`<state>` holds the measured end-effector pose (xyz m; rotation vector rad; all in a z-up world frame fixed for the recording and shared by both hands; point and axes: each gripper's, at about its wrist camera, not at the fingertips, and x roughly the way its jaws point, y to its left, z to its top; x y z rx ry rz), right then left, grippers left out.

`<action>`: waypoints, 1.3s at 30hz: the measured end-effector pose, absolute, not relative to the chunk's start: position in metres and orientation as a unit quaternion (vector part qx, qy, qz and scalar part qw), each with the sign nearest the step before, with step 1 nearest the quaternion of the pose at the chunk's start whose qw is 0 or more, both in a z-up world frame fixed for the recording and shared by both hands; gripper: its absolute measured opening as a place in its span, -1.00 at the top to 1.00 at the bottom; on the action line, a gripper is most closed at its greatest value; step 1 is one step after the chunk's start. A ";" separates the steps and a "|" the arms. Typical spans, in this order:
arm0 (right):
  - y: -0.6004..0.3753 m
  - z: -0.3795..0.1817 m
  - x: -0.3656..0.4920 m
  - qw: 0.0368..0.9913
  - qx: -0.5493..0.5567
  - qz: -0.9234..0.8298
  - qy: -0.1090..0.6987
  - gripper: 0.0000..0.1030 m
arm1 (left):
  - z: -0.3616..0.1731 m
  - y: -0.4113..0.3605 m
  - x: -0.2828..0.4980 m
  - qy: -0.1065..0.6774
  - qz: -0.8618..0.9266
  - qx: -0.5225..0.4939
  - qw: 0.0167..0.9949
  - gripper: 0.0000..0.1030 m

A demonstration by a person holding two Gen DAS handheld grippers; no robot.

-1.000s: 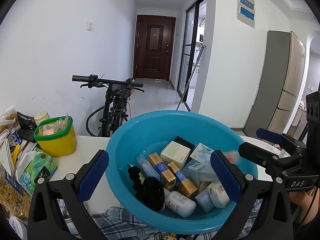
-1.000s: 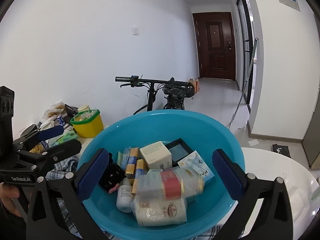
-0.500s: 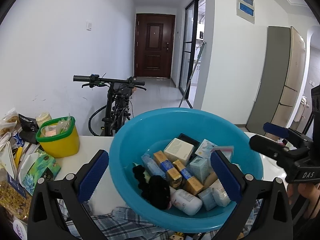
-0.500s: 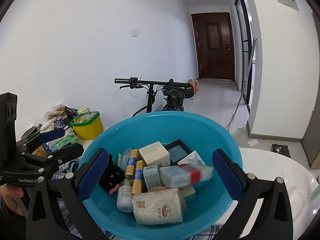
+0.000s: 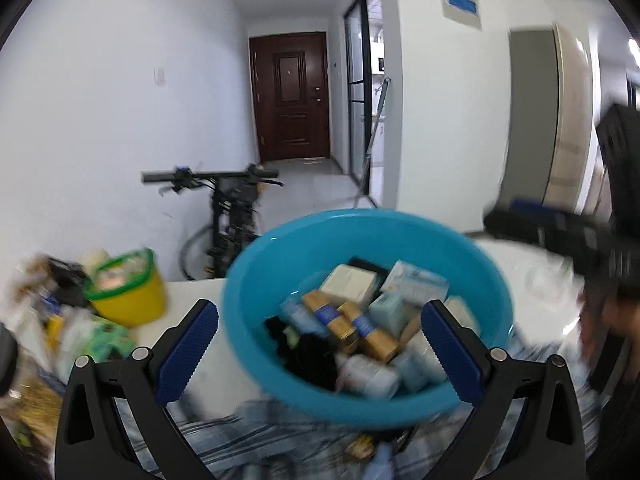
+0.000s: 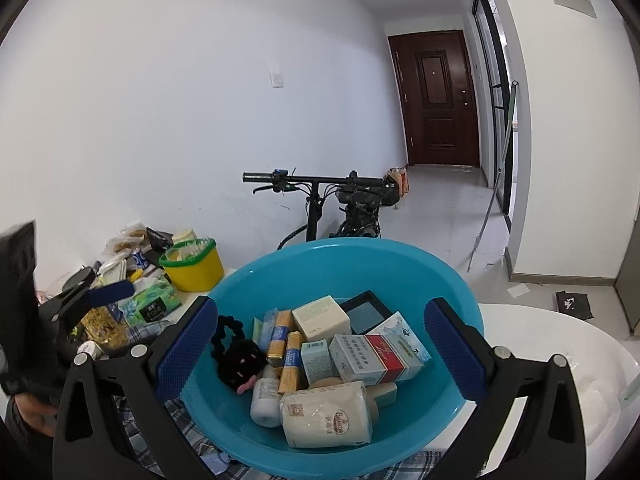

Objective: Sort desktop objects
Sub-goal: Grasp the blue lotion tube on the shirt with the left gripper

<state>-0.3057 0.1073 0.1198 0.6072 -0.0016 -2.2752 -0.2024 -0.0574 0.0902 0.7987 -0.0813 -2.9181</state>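
Observation:
A blue plastic basin (image 6: pixel 360 256) stands on the white table, also in the blurred left wrist view (image 5: pixel 360 232). It holds several small boxes, a red and white box (image 6: pixel 372 358), a beige packet (image 6: pixel 326 414), a white bottle (image 6: pixel 266 400) and a black hair tie (image 6: pixel 236 354). My right gripper (image 6: pixel 320 344) is open and empty, its pads either side of the basin's near half. My left gripper (image 5: pixel 320 348) is open and empty in front of the basin. The left gripper's fingers (image 6: pixel 108 292) show at the left in the right wrist view.
A yellow tub with a green rim (image 6: pixel 194 266) stands left of the basin, beside snack packets and a green tissue pack (image 6: pixel 154 306). A checked cloth (image 6: pixel 140 332) lies under the basin. A bicycle (image 6: pixel 344 204) leans behind the table. The white table edge (image 6: pixel 560 324) curves right.
The red and white box has dropped from between my right pads and now lies in the basin. My right gripper is empty. The left wrist view has swung and blurred.

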 end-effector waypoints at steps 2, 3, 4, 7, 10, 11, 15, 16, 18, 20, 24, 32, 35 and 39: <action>0.111 0.123 -0.304 0.384 0.231 -0.894 -0.010 -1.00 | 0.085 -0.046 -0.184 -0.064 -0.960 0.268 0.049 -1.00; 0.112 0.125 -0.304 0.387 0.229 -0.893 -0.015 -1.00 | 0.081 -0.041 -0.176 -0.074 -0.959 0.271 0.040 -1.00; 0.112 0.126 -0.303 0.390 0.228 -0.892 -0.017 -1.00 | 0.076 -0.035 -0.167 -0.084 -0.958 0.274 0.031 -1.00; 0.114 0.127 -0.302 0.391 0.227 -0.892 -0.020 -1.00 | 0.051 -0.019 -0.145 -0.102 -0.948 0.302 0.006 -1.00; 0.115 0.128 -0.303 0.392 0.227 -0.891 -0.025 -1.00 | 0.021 -0.008 -0.139 -0.102 -0.936 0.337 -0.022 -1.00; 0.116 0.129 -0.302 0.393 0.226 -0.891 -0.026 -1.00 | 0.010 -0.006 -0.138 -0.100 -0.931 0.350 -0.029 -0.99; 0.118 0.131 -0.301 0.395 0.222 -0.891 -0.028 -1.00 | -0.014 -0.008 -0.147 -0.086 -0.919 0.383 -0.029 -0.82; 0.118 0.132 -0.301 0.394 0.221 -0.892 -0.029 -1.00 | -0.018 -0.009 -0.150 -0.083 -0.918 0.387 -0.026 -0.81; 0.119 0.132 -0.301 0.394 0.222 -0.891 -0.029 -1.00 | -0.024 -0.013 -0.155 -0.071 -0.916 0.393 -0.027 -0.76; 0.118 0.131 -0.302 0.393 0.224 -0.891 -0.029 -1.00 | -0.028 -0.016 -0.157 -0.065 -0.914 0.399 -0.031 -0.52; 0.117 0.130 -0.302 0.392 0.226 -0.891 -0.028 -1.00 | -0.047 -0.015 -0.165 -0.059 -0.902 0.426 -0.042 -0.10; 0.113 0.125 -0.305 0.393 0.233 -0.889 -0.024 -1.00 | -0.061 -0.008 -0.167 -0.071 -0.895 0.438 -0.046 0.09; 0.114 0.124 -0.307 0.392 0.237 -0.889 -0.025 -1.00 | -0.062 -0.009 -0.166 -0.068 -0.896 0.437 -0.044 0.18; 0.112 0.123 -0.307 0.391 0.240 -0.888 -0.023 -1.00 | -0.061 -0.010 -0.166 -0.066 -0.896 0.437 -0.031 0.37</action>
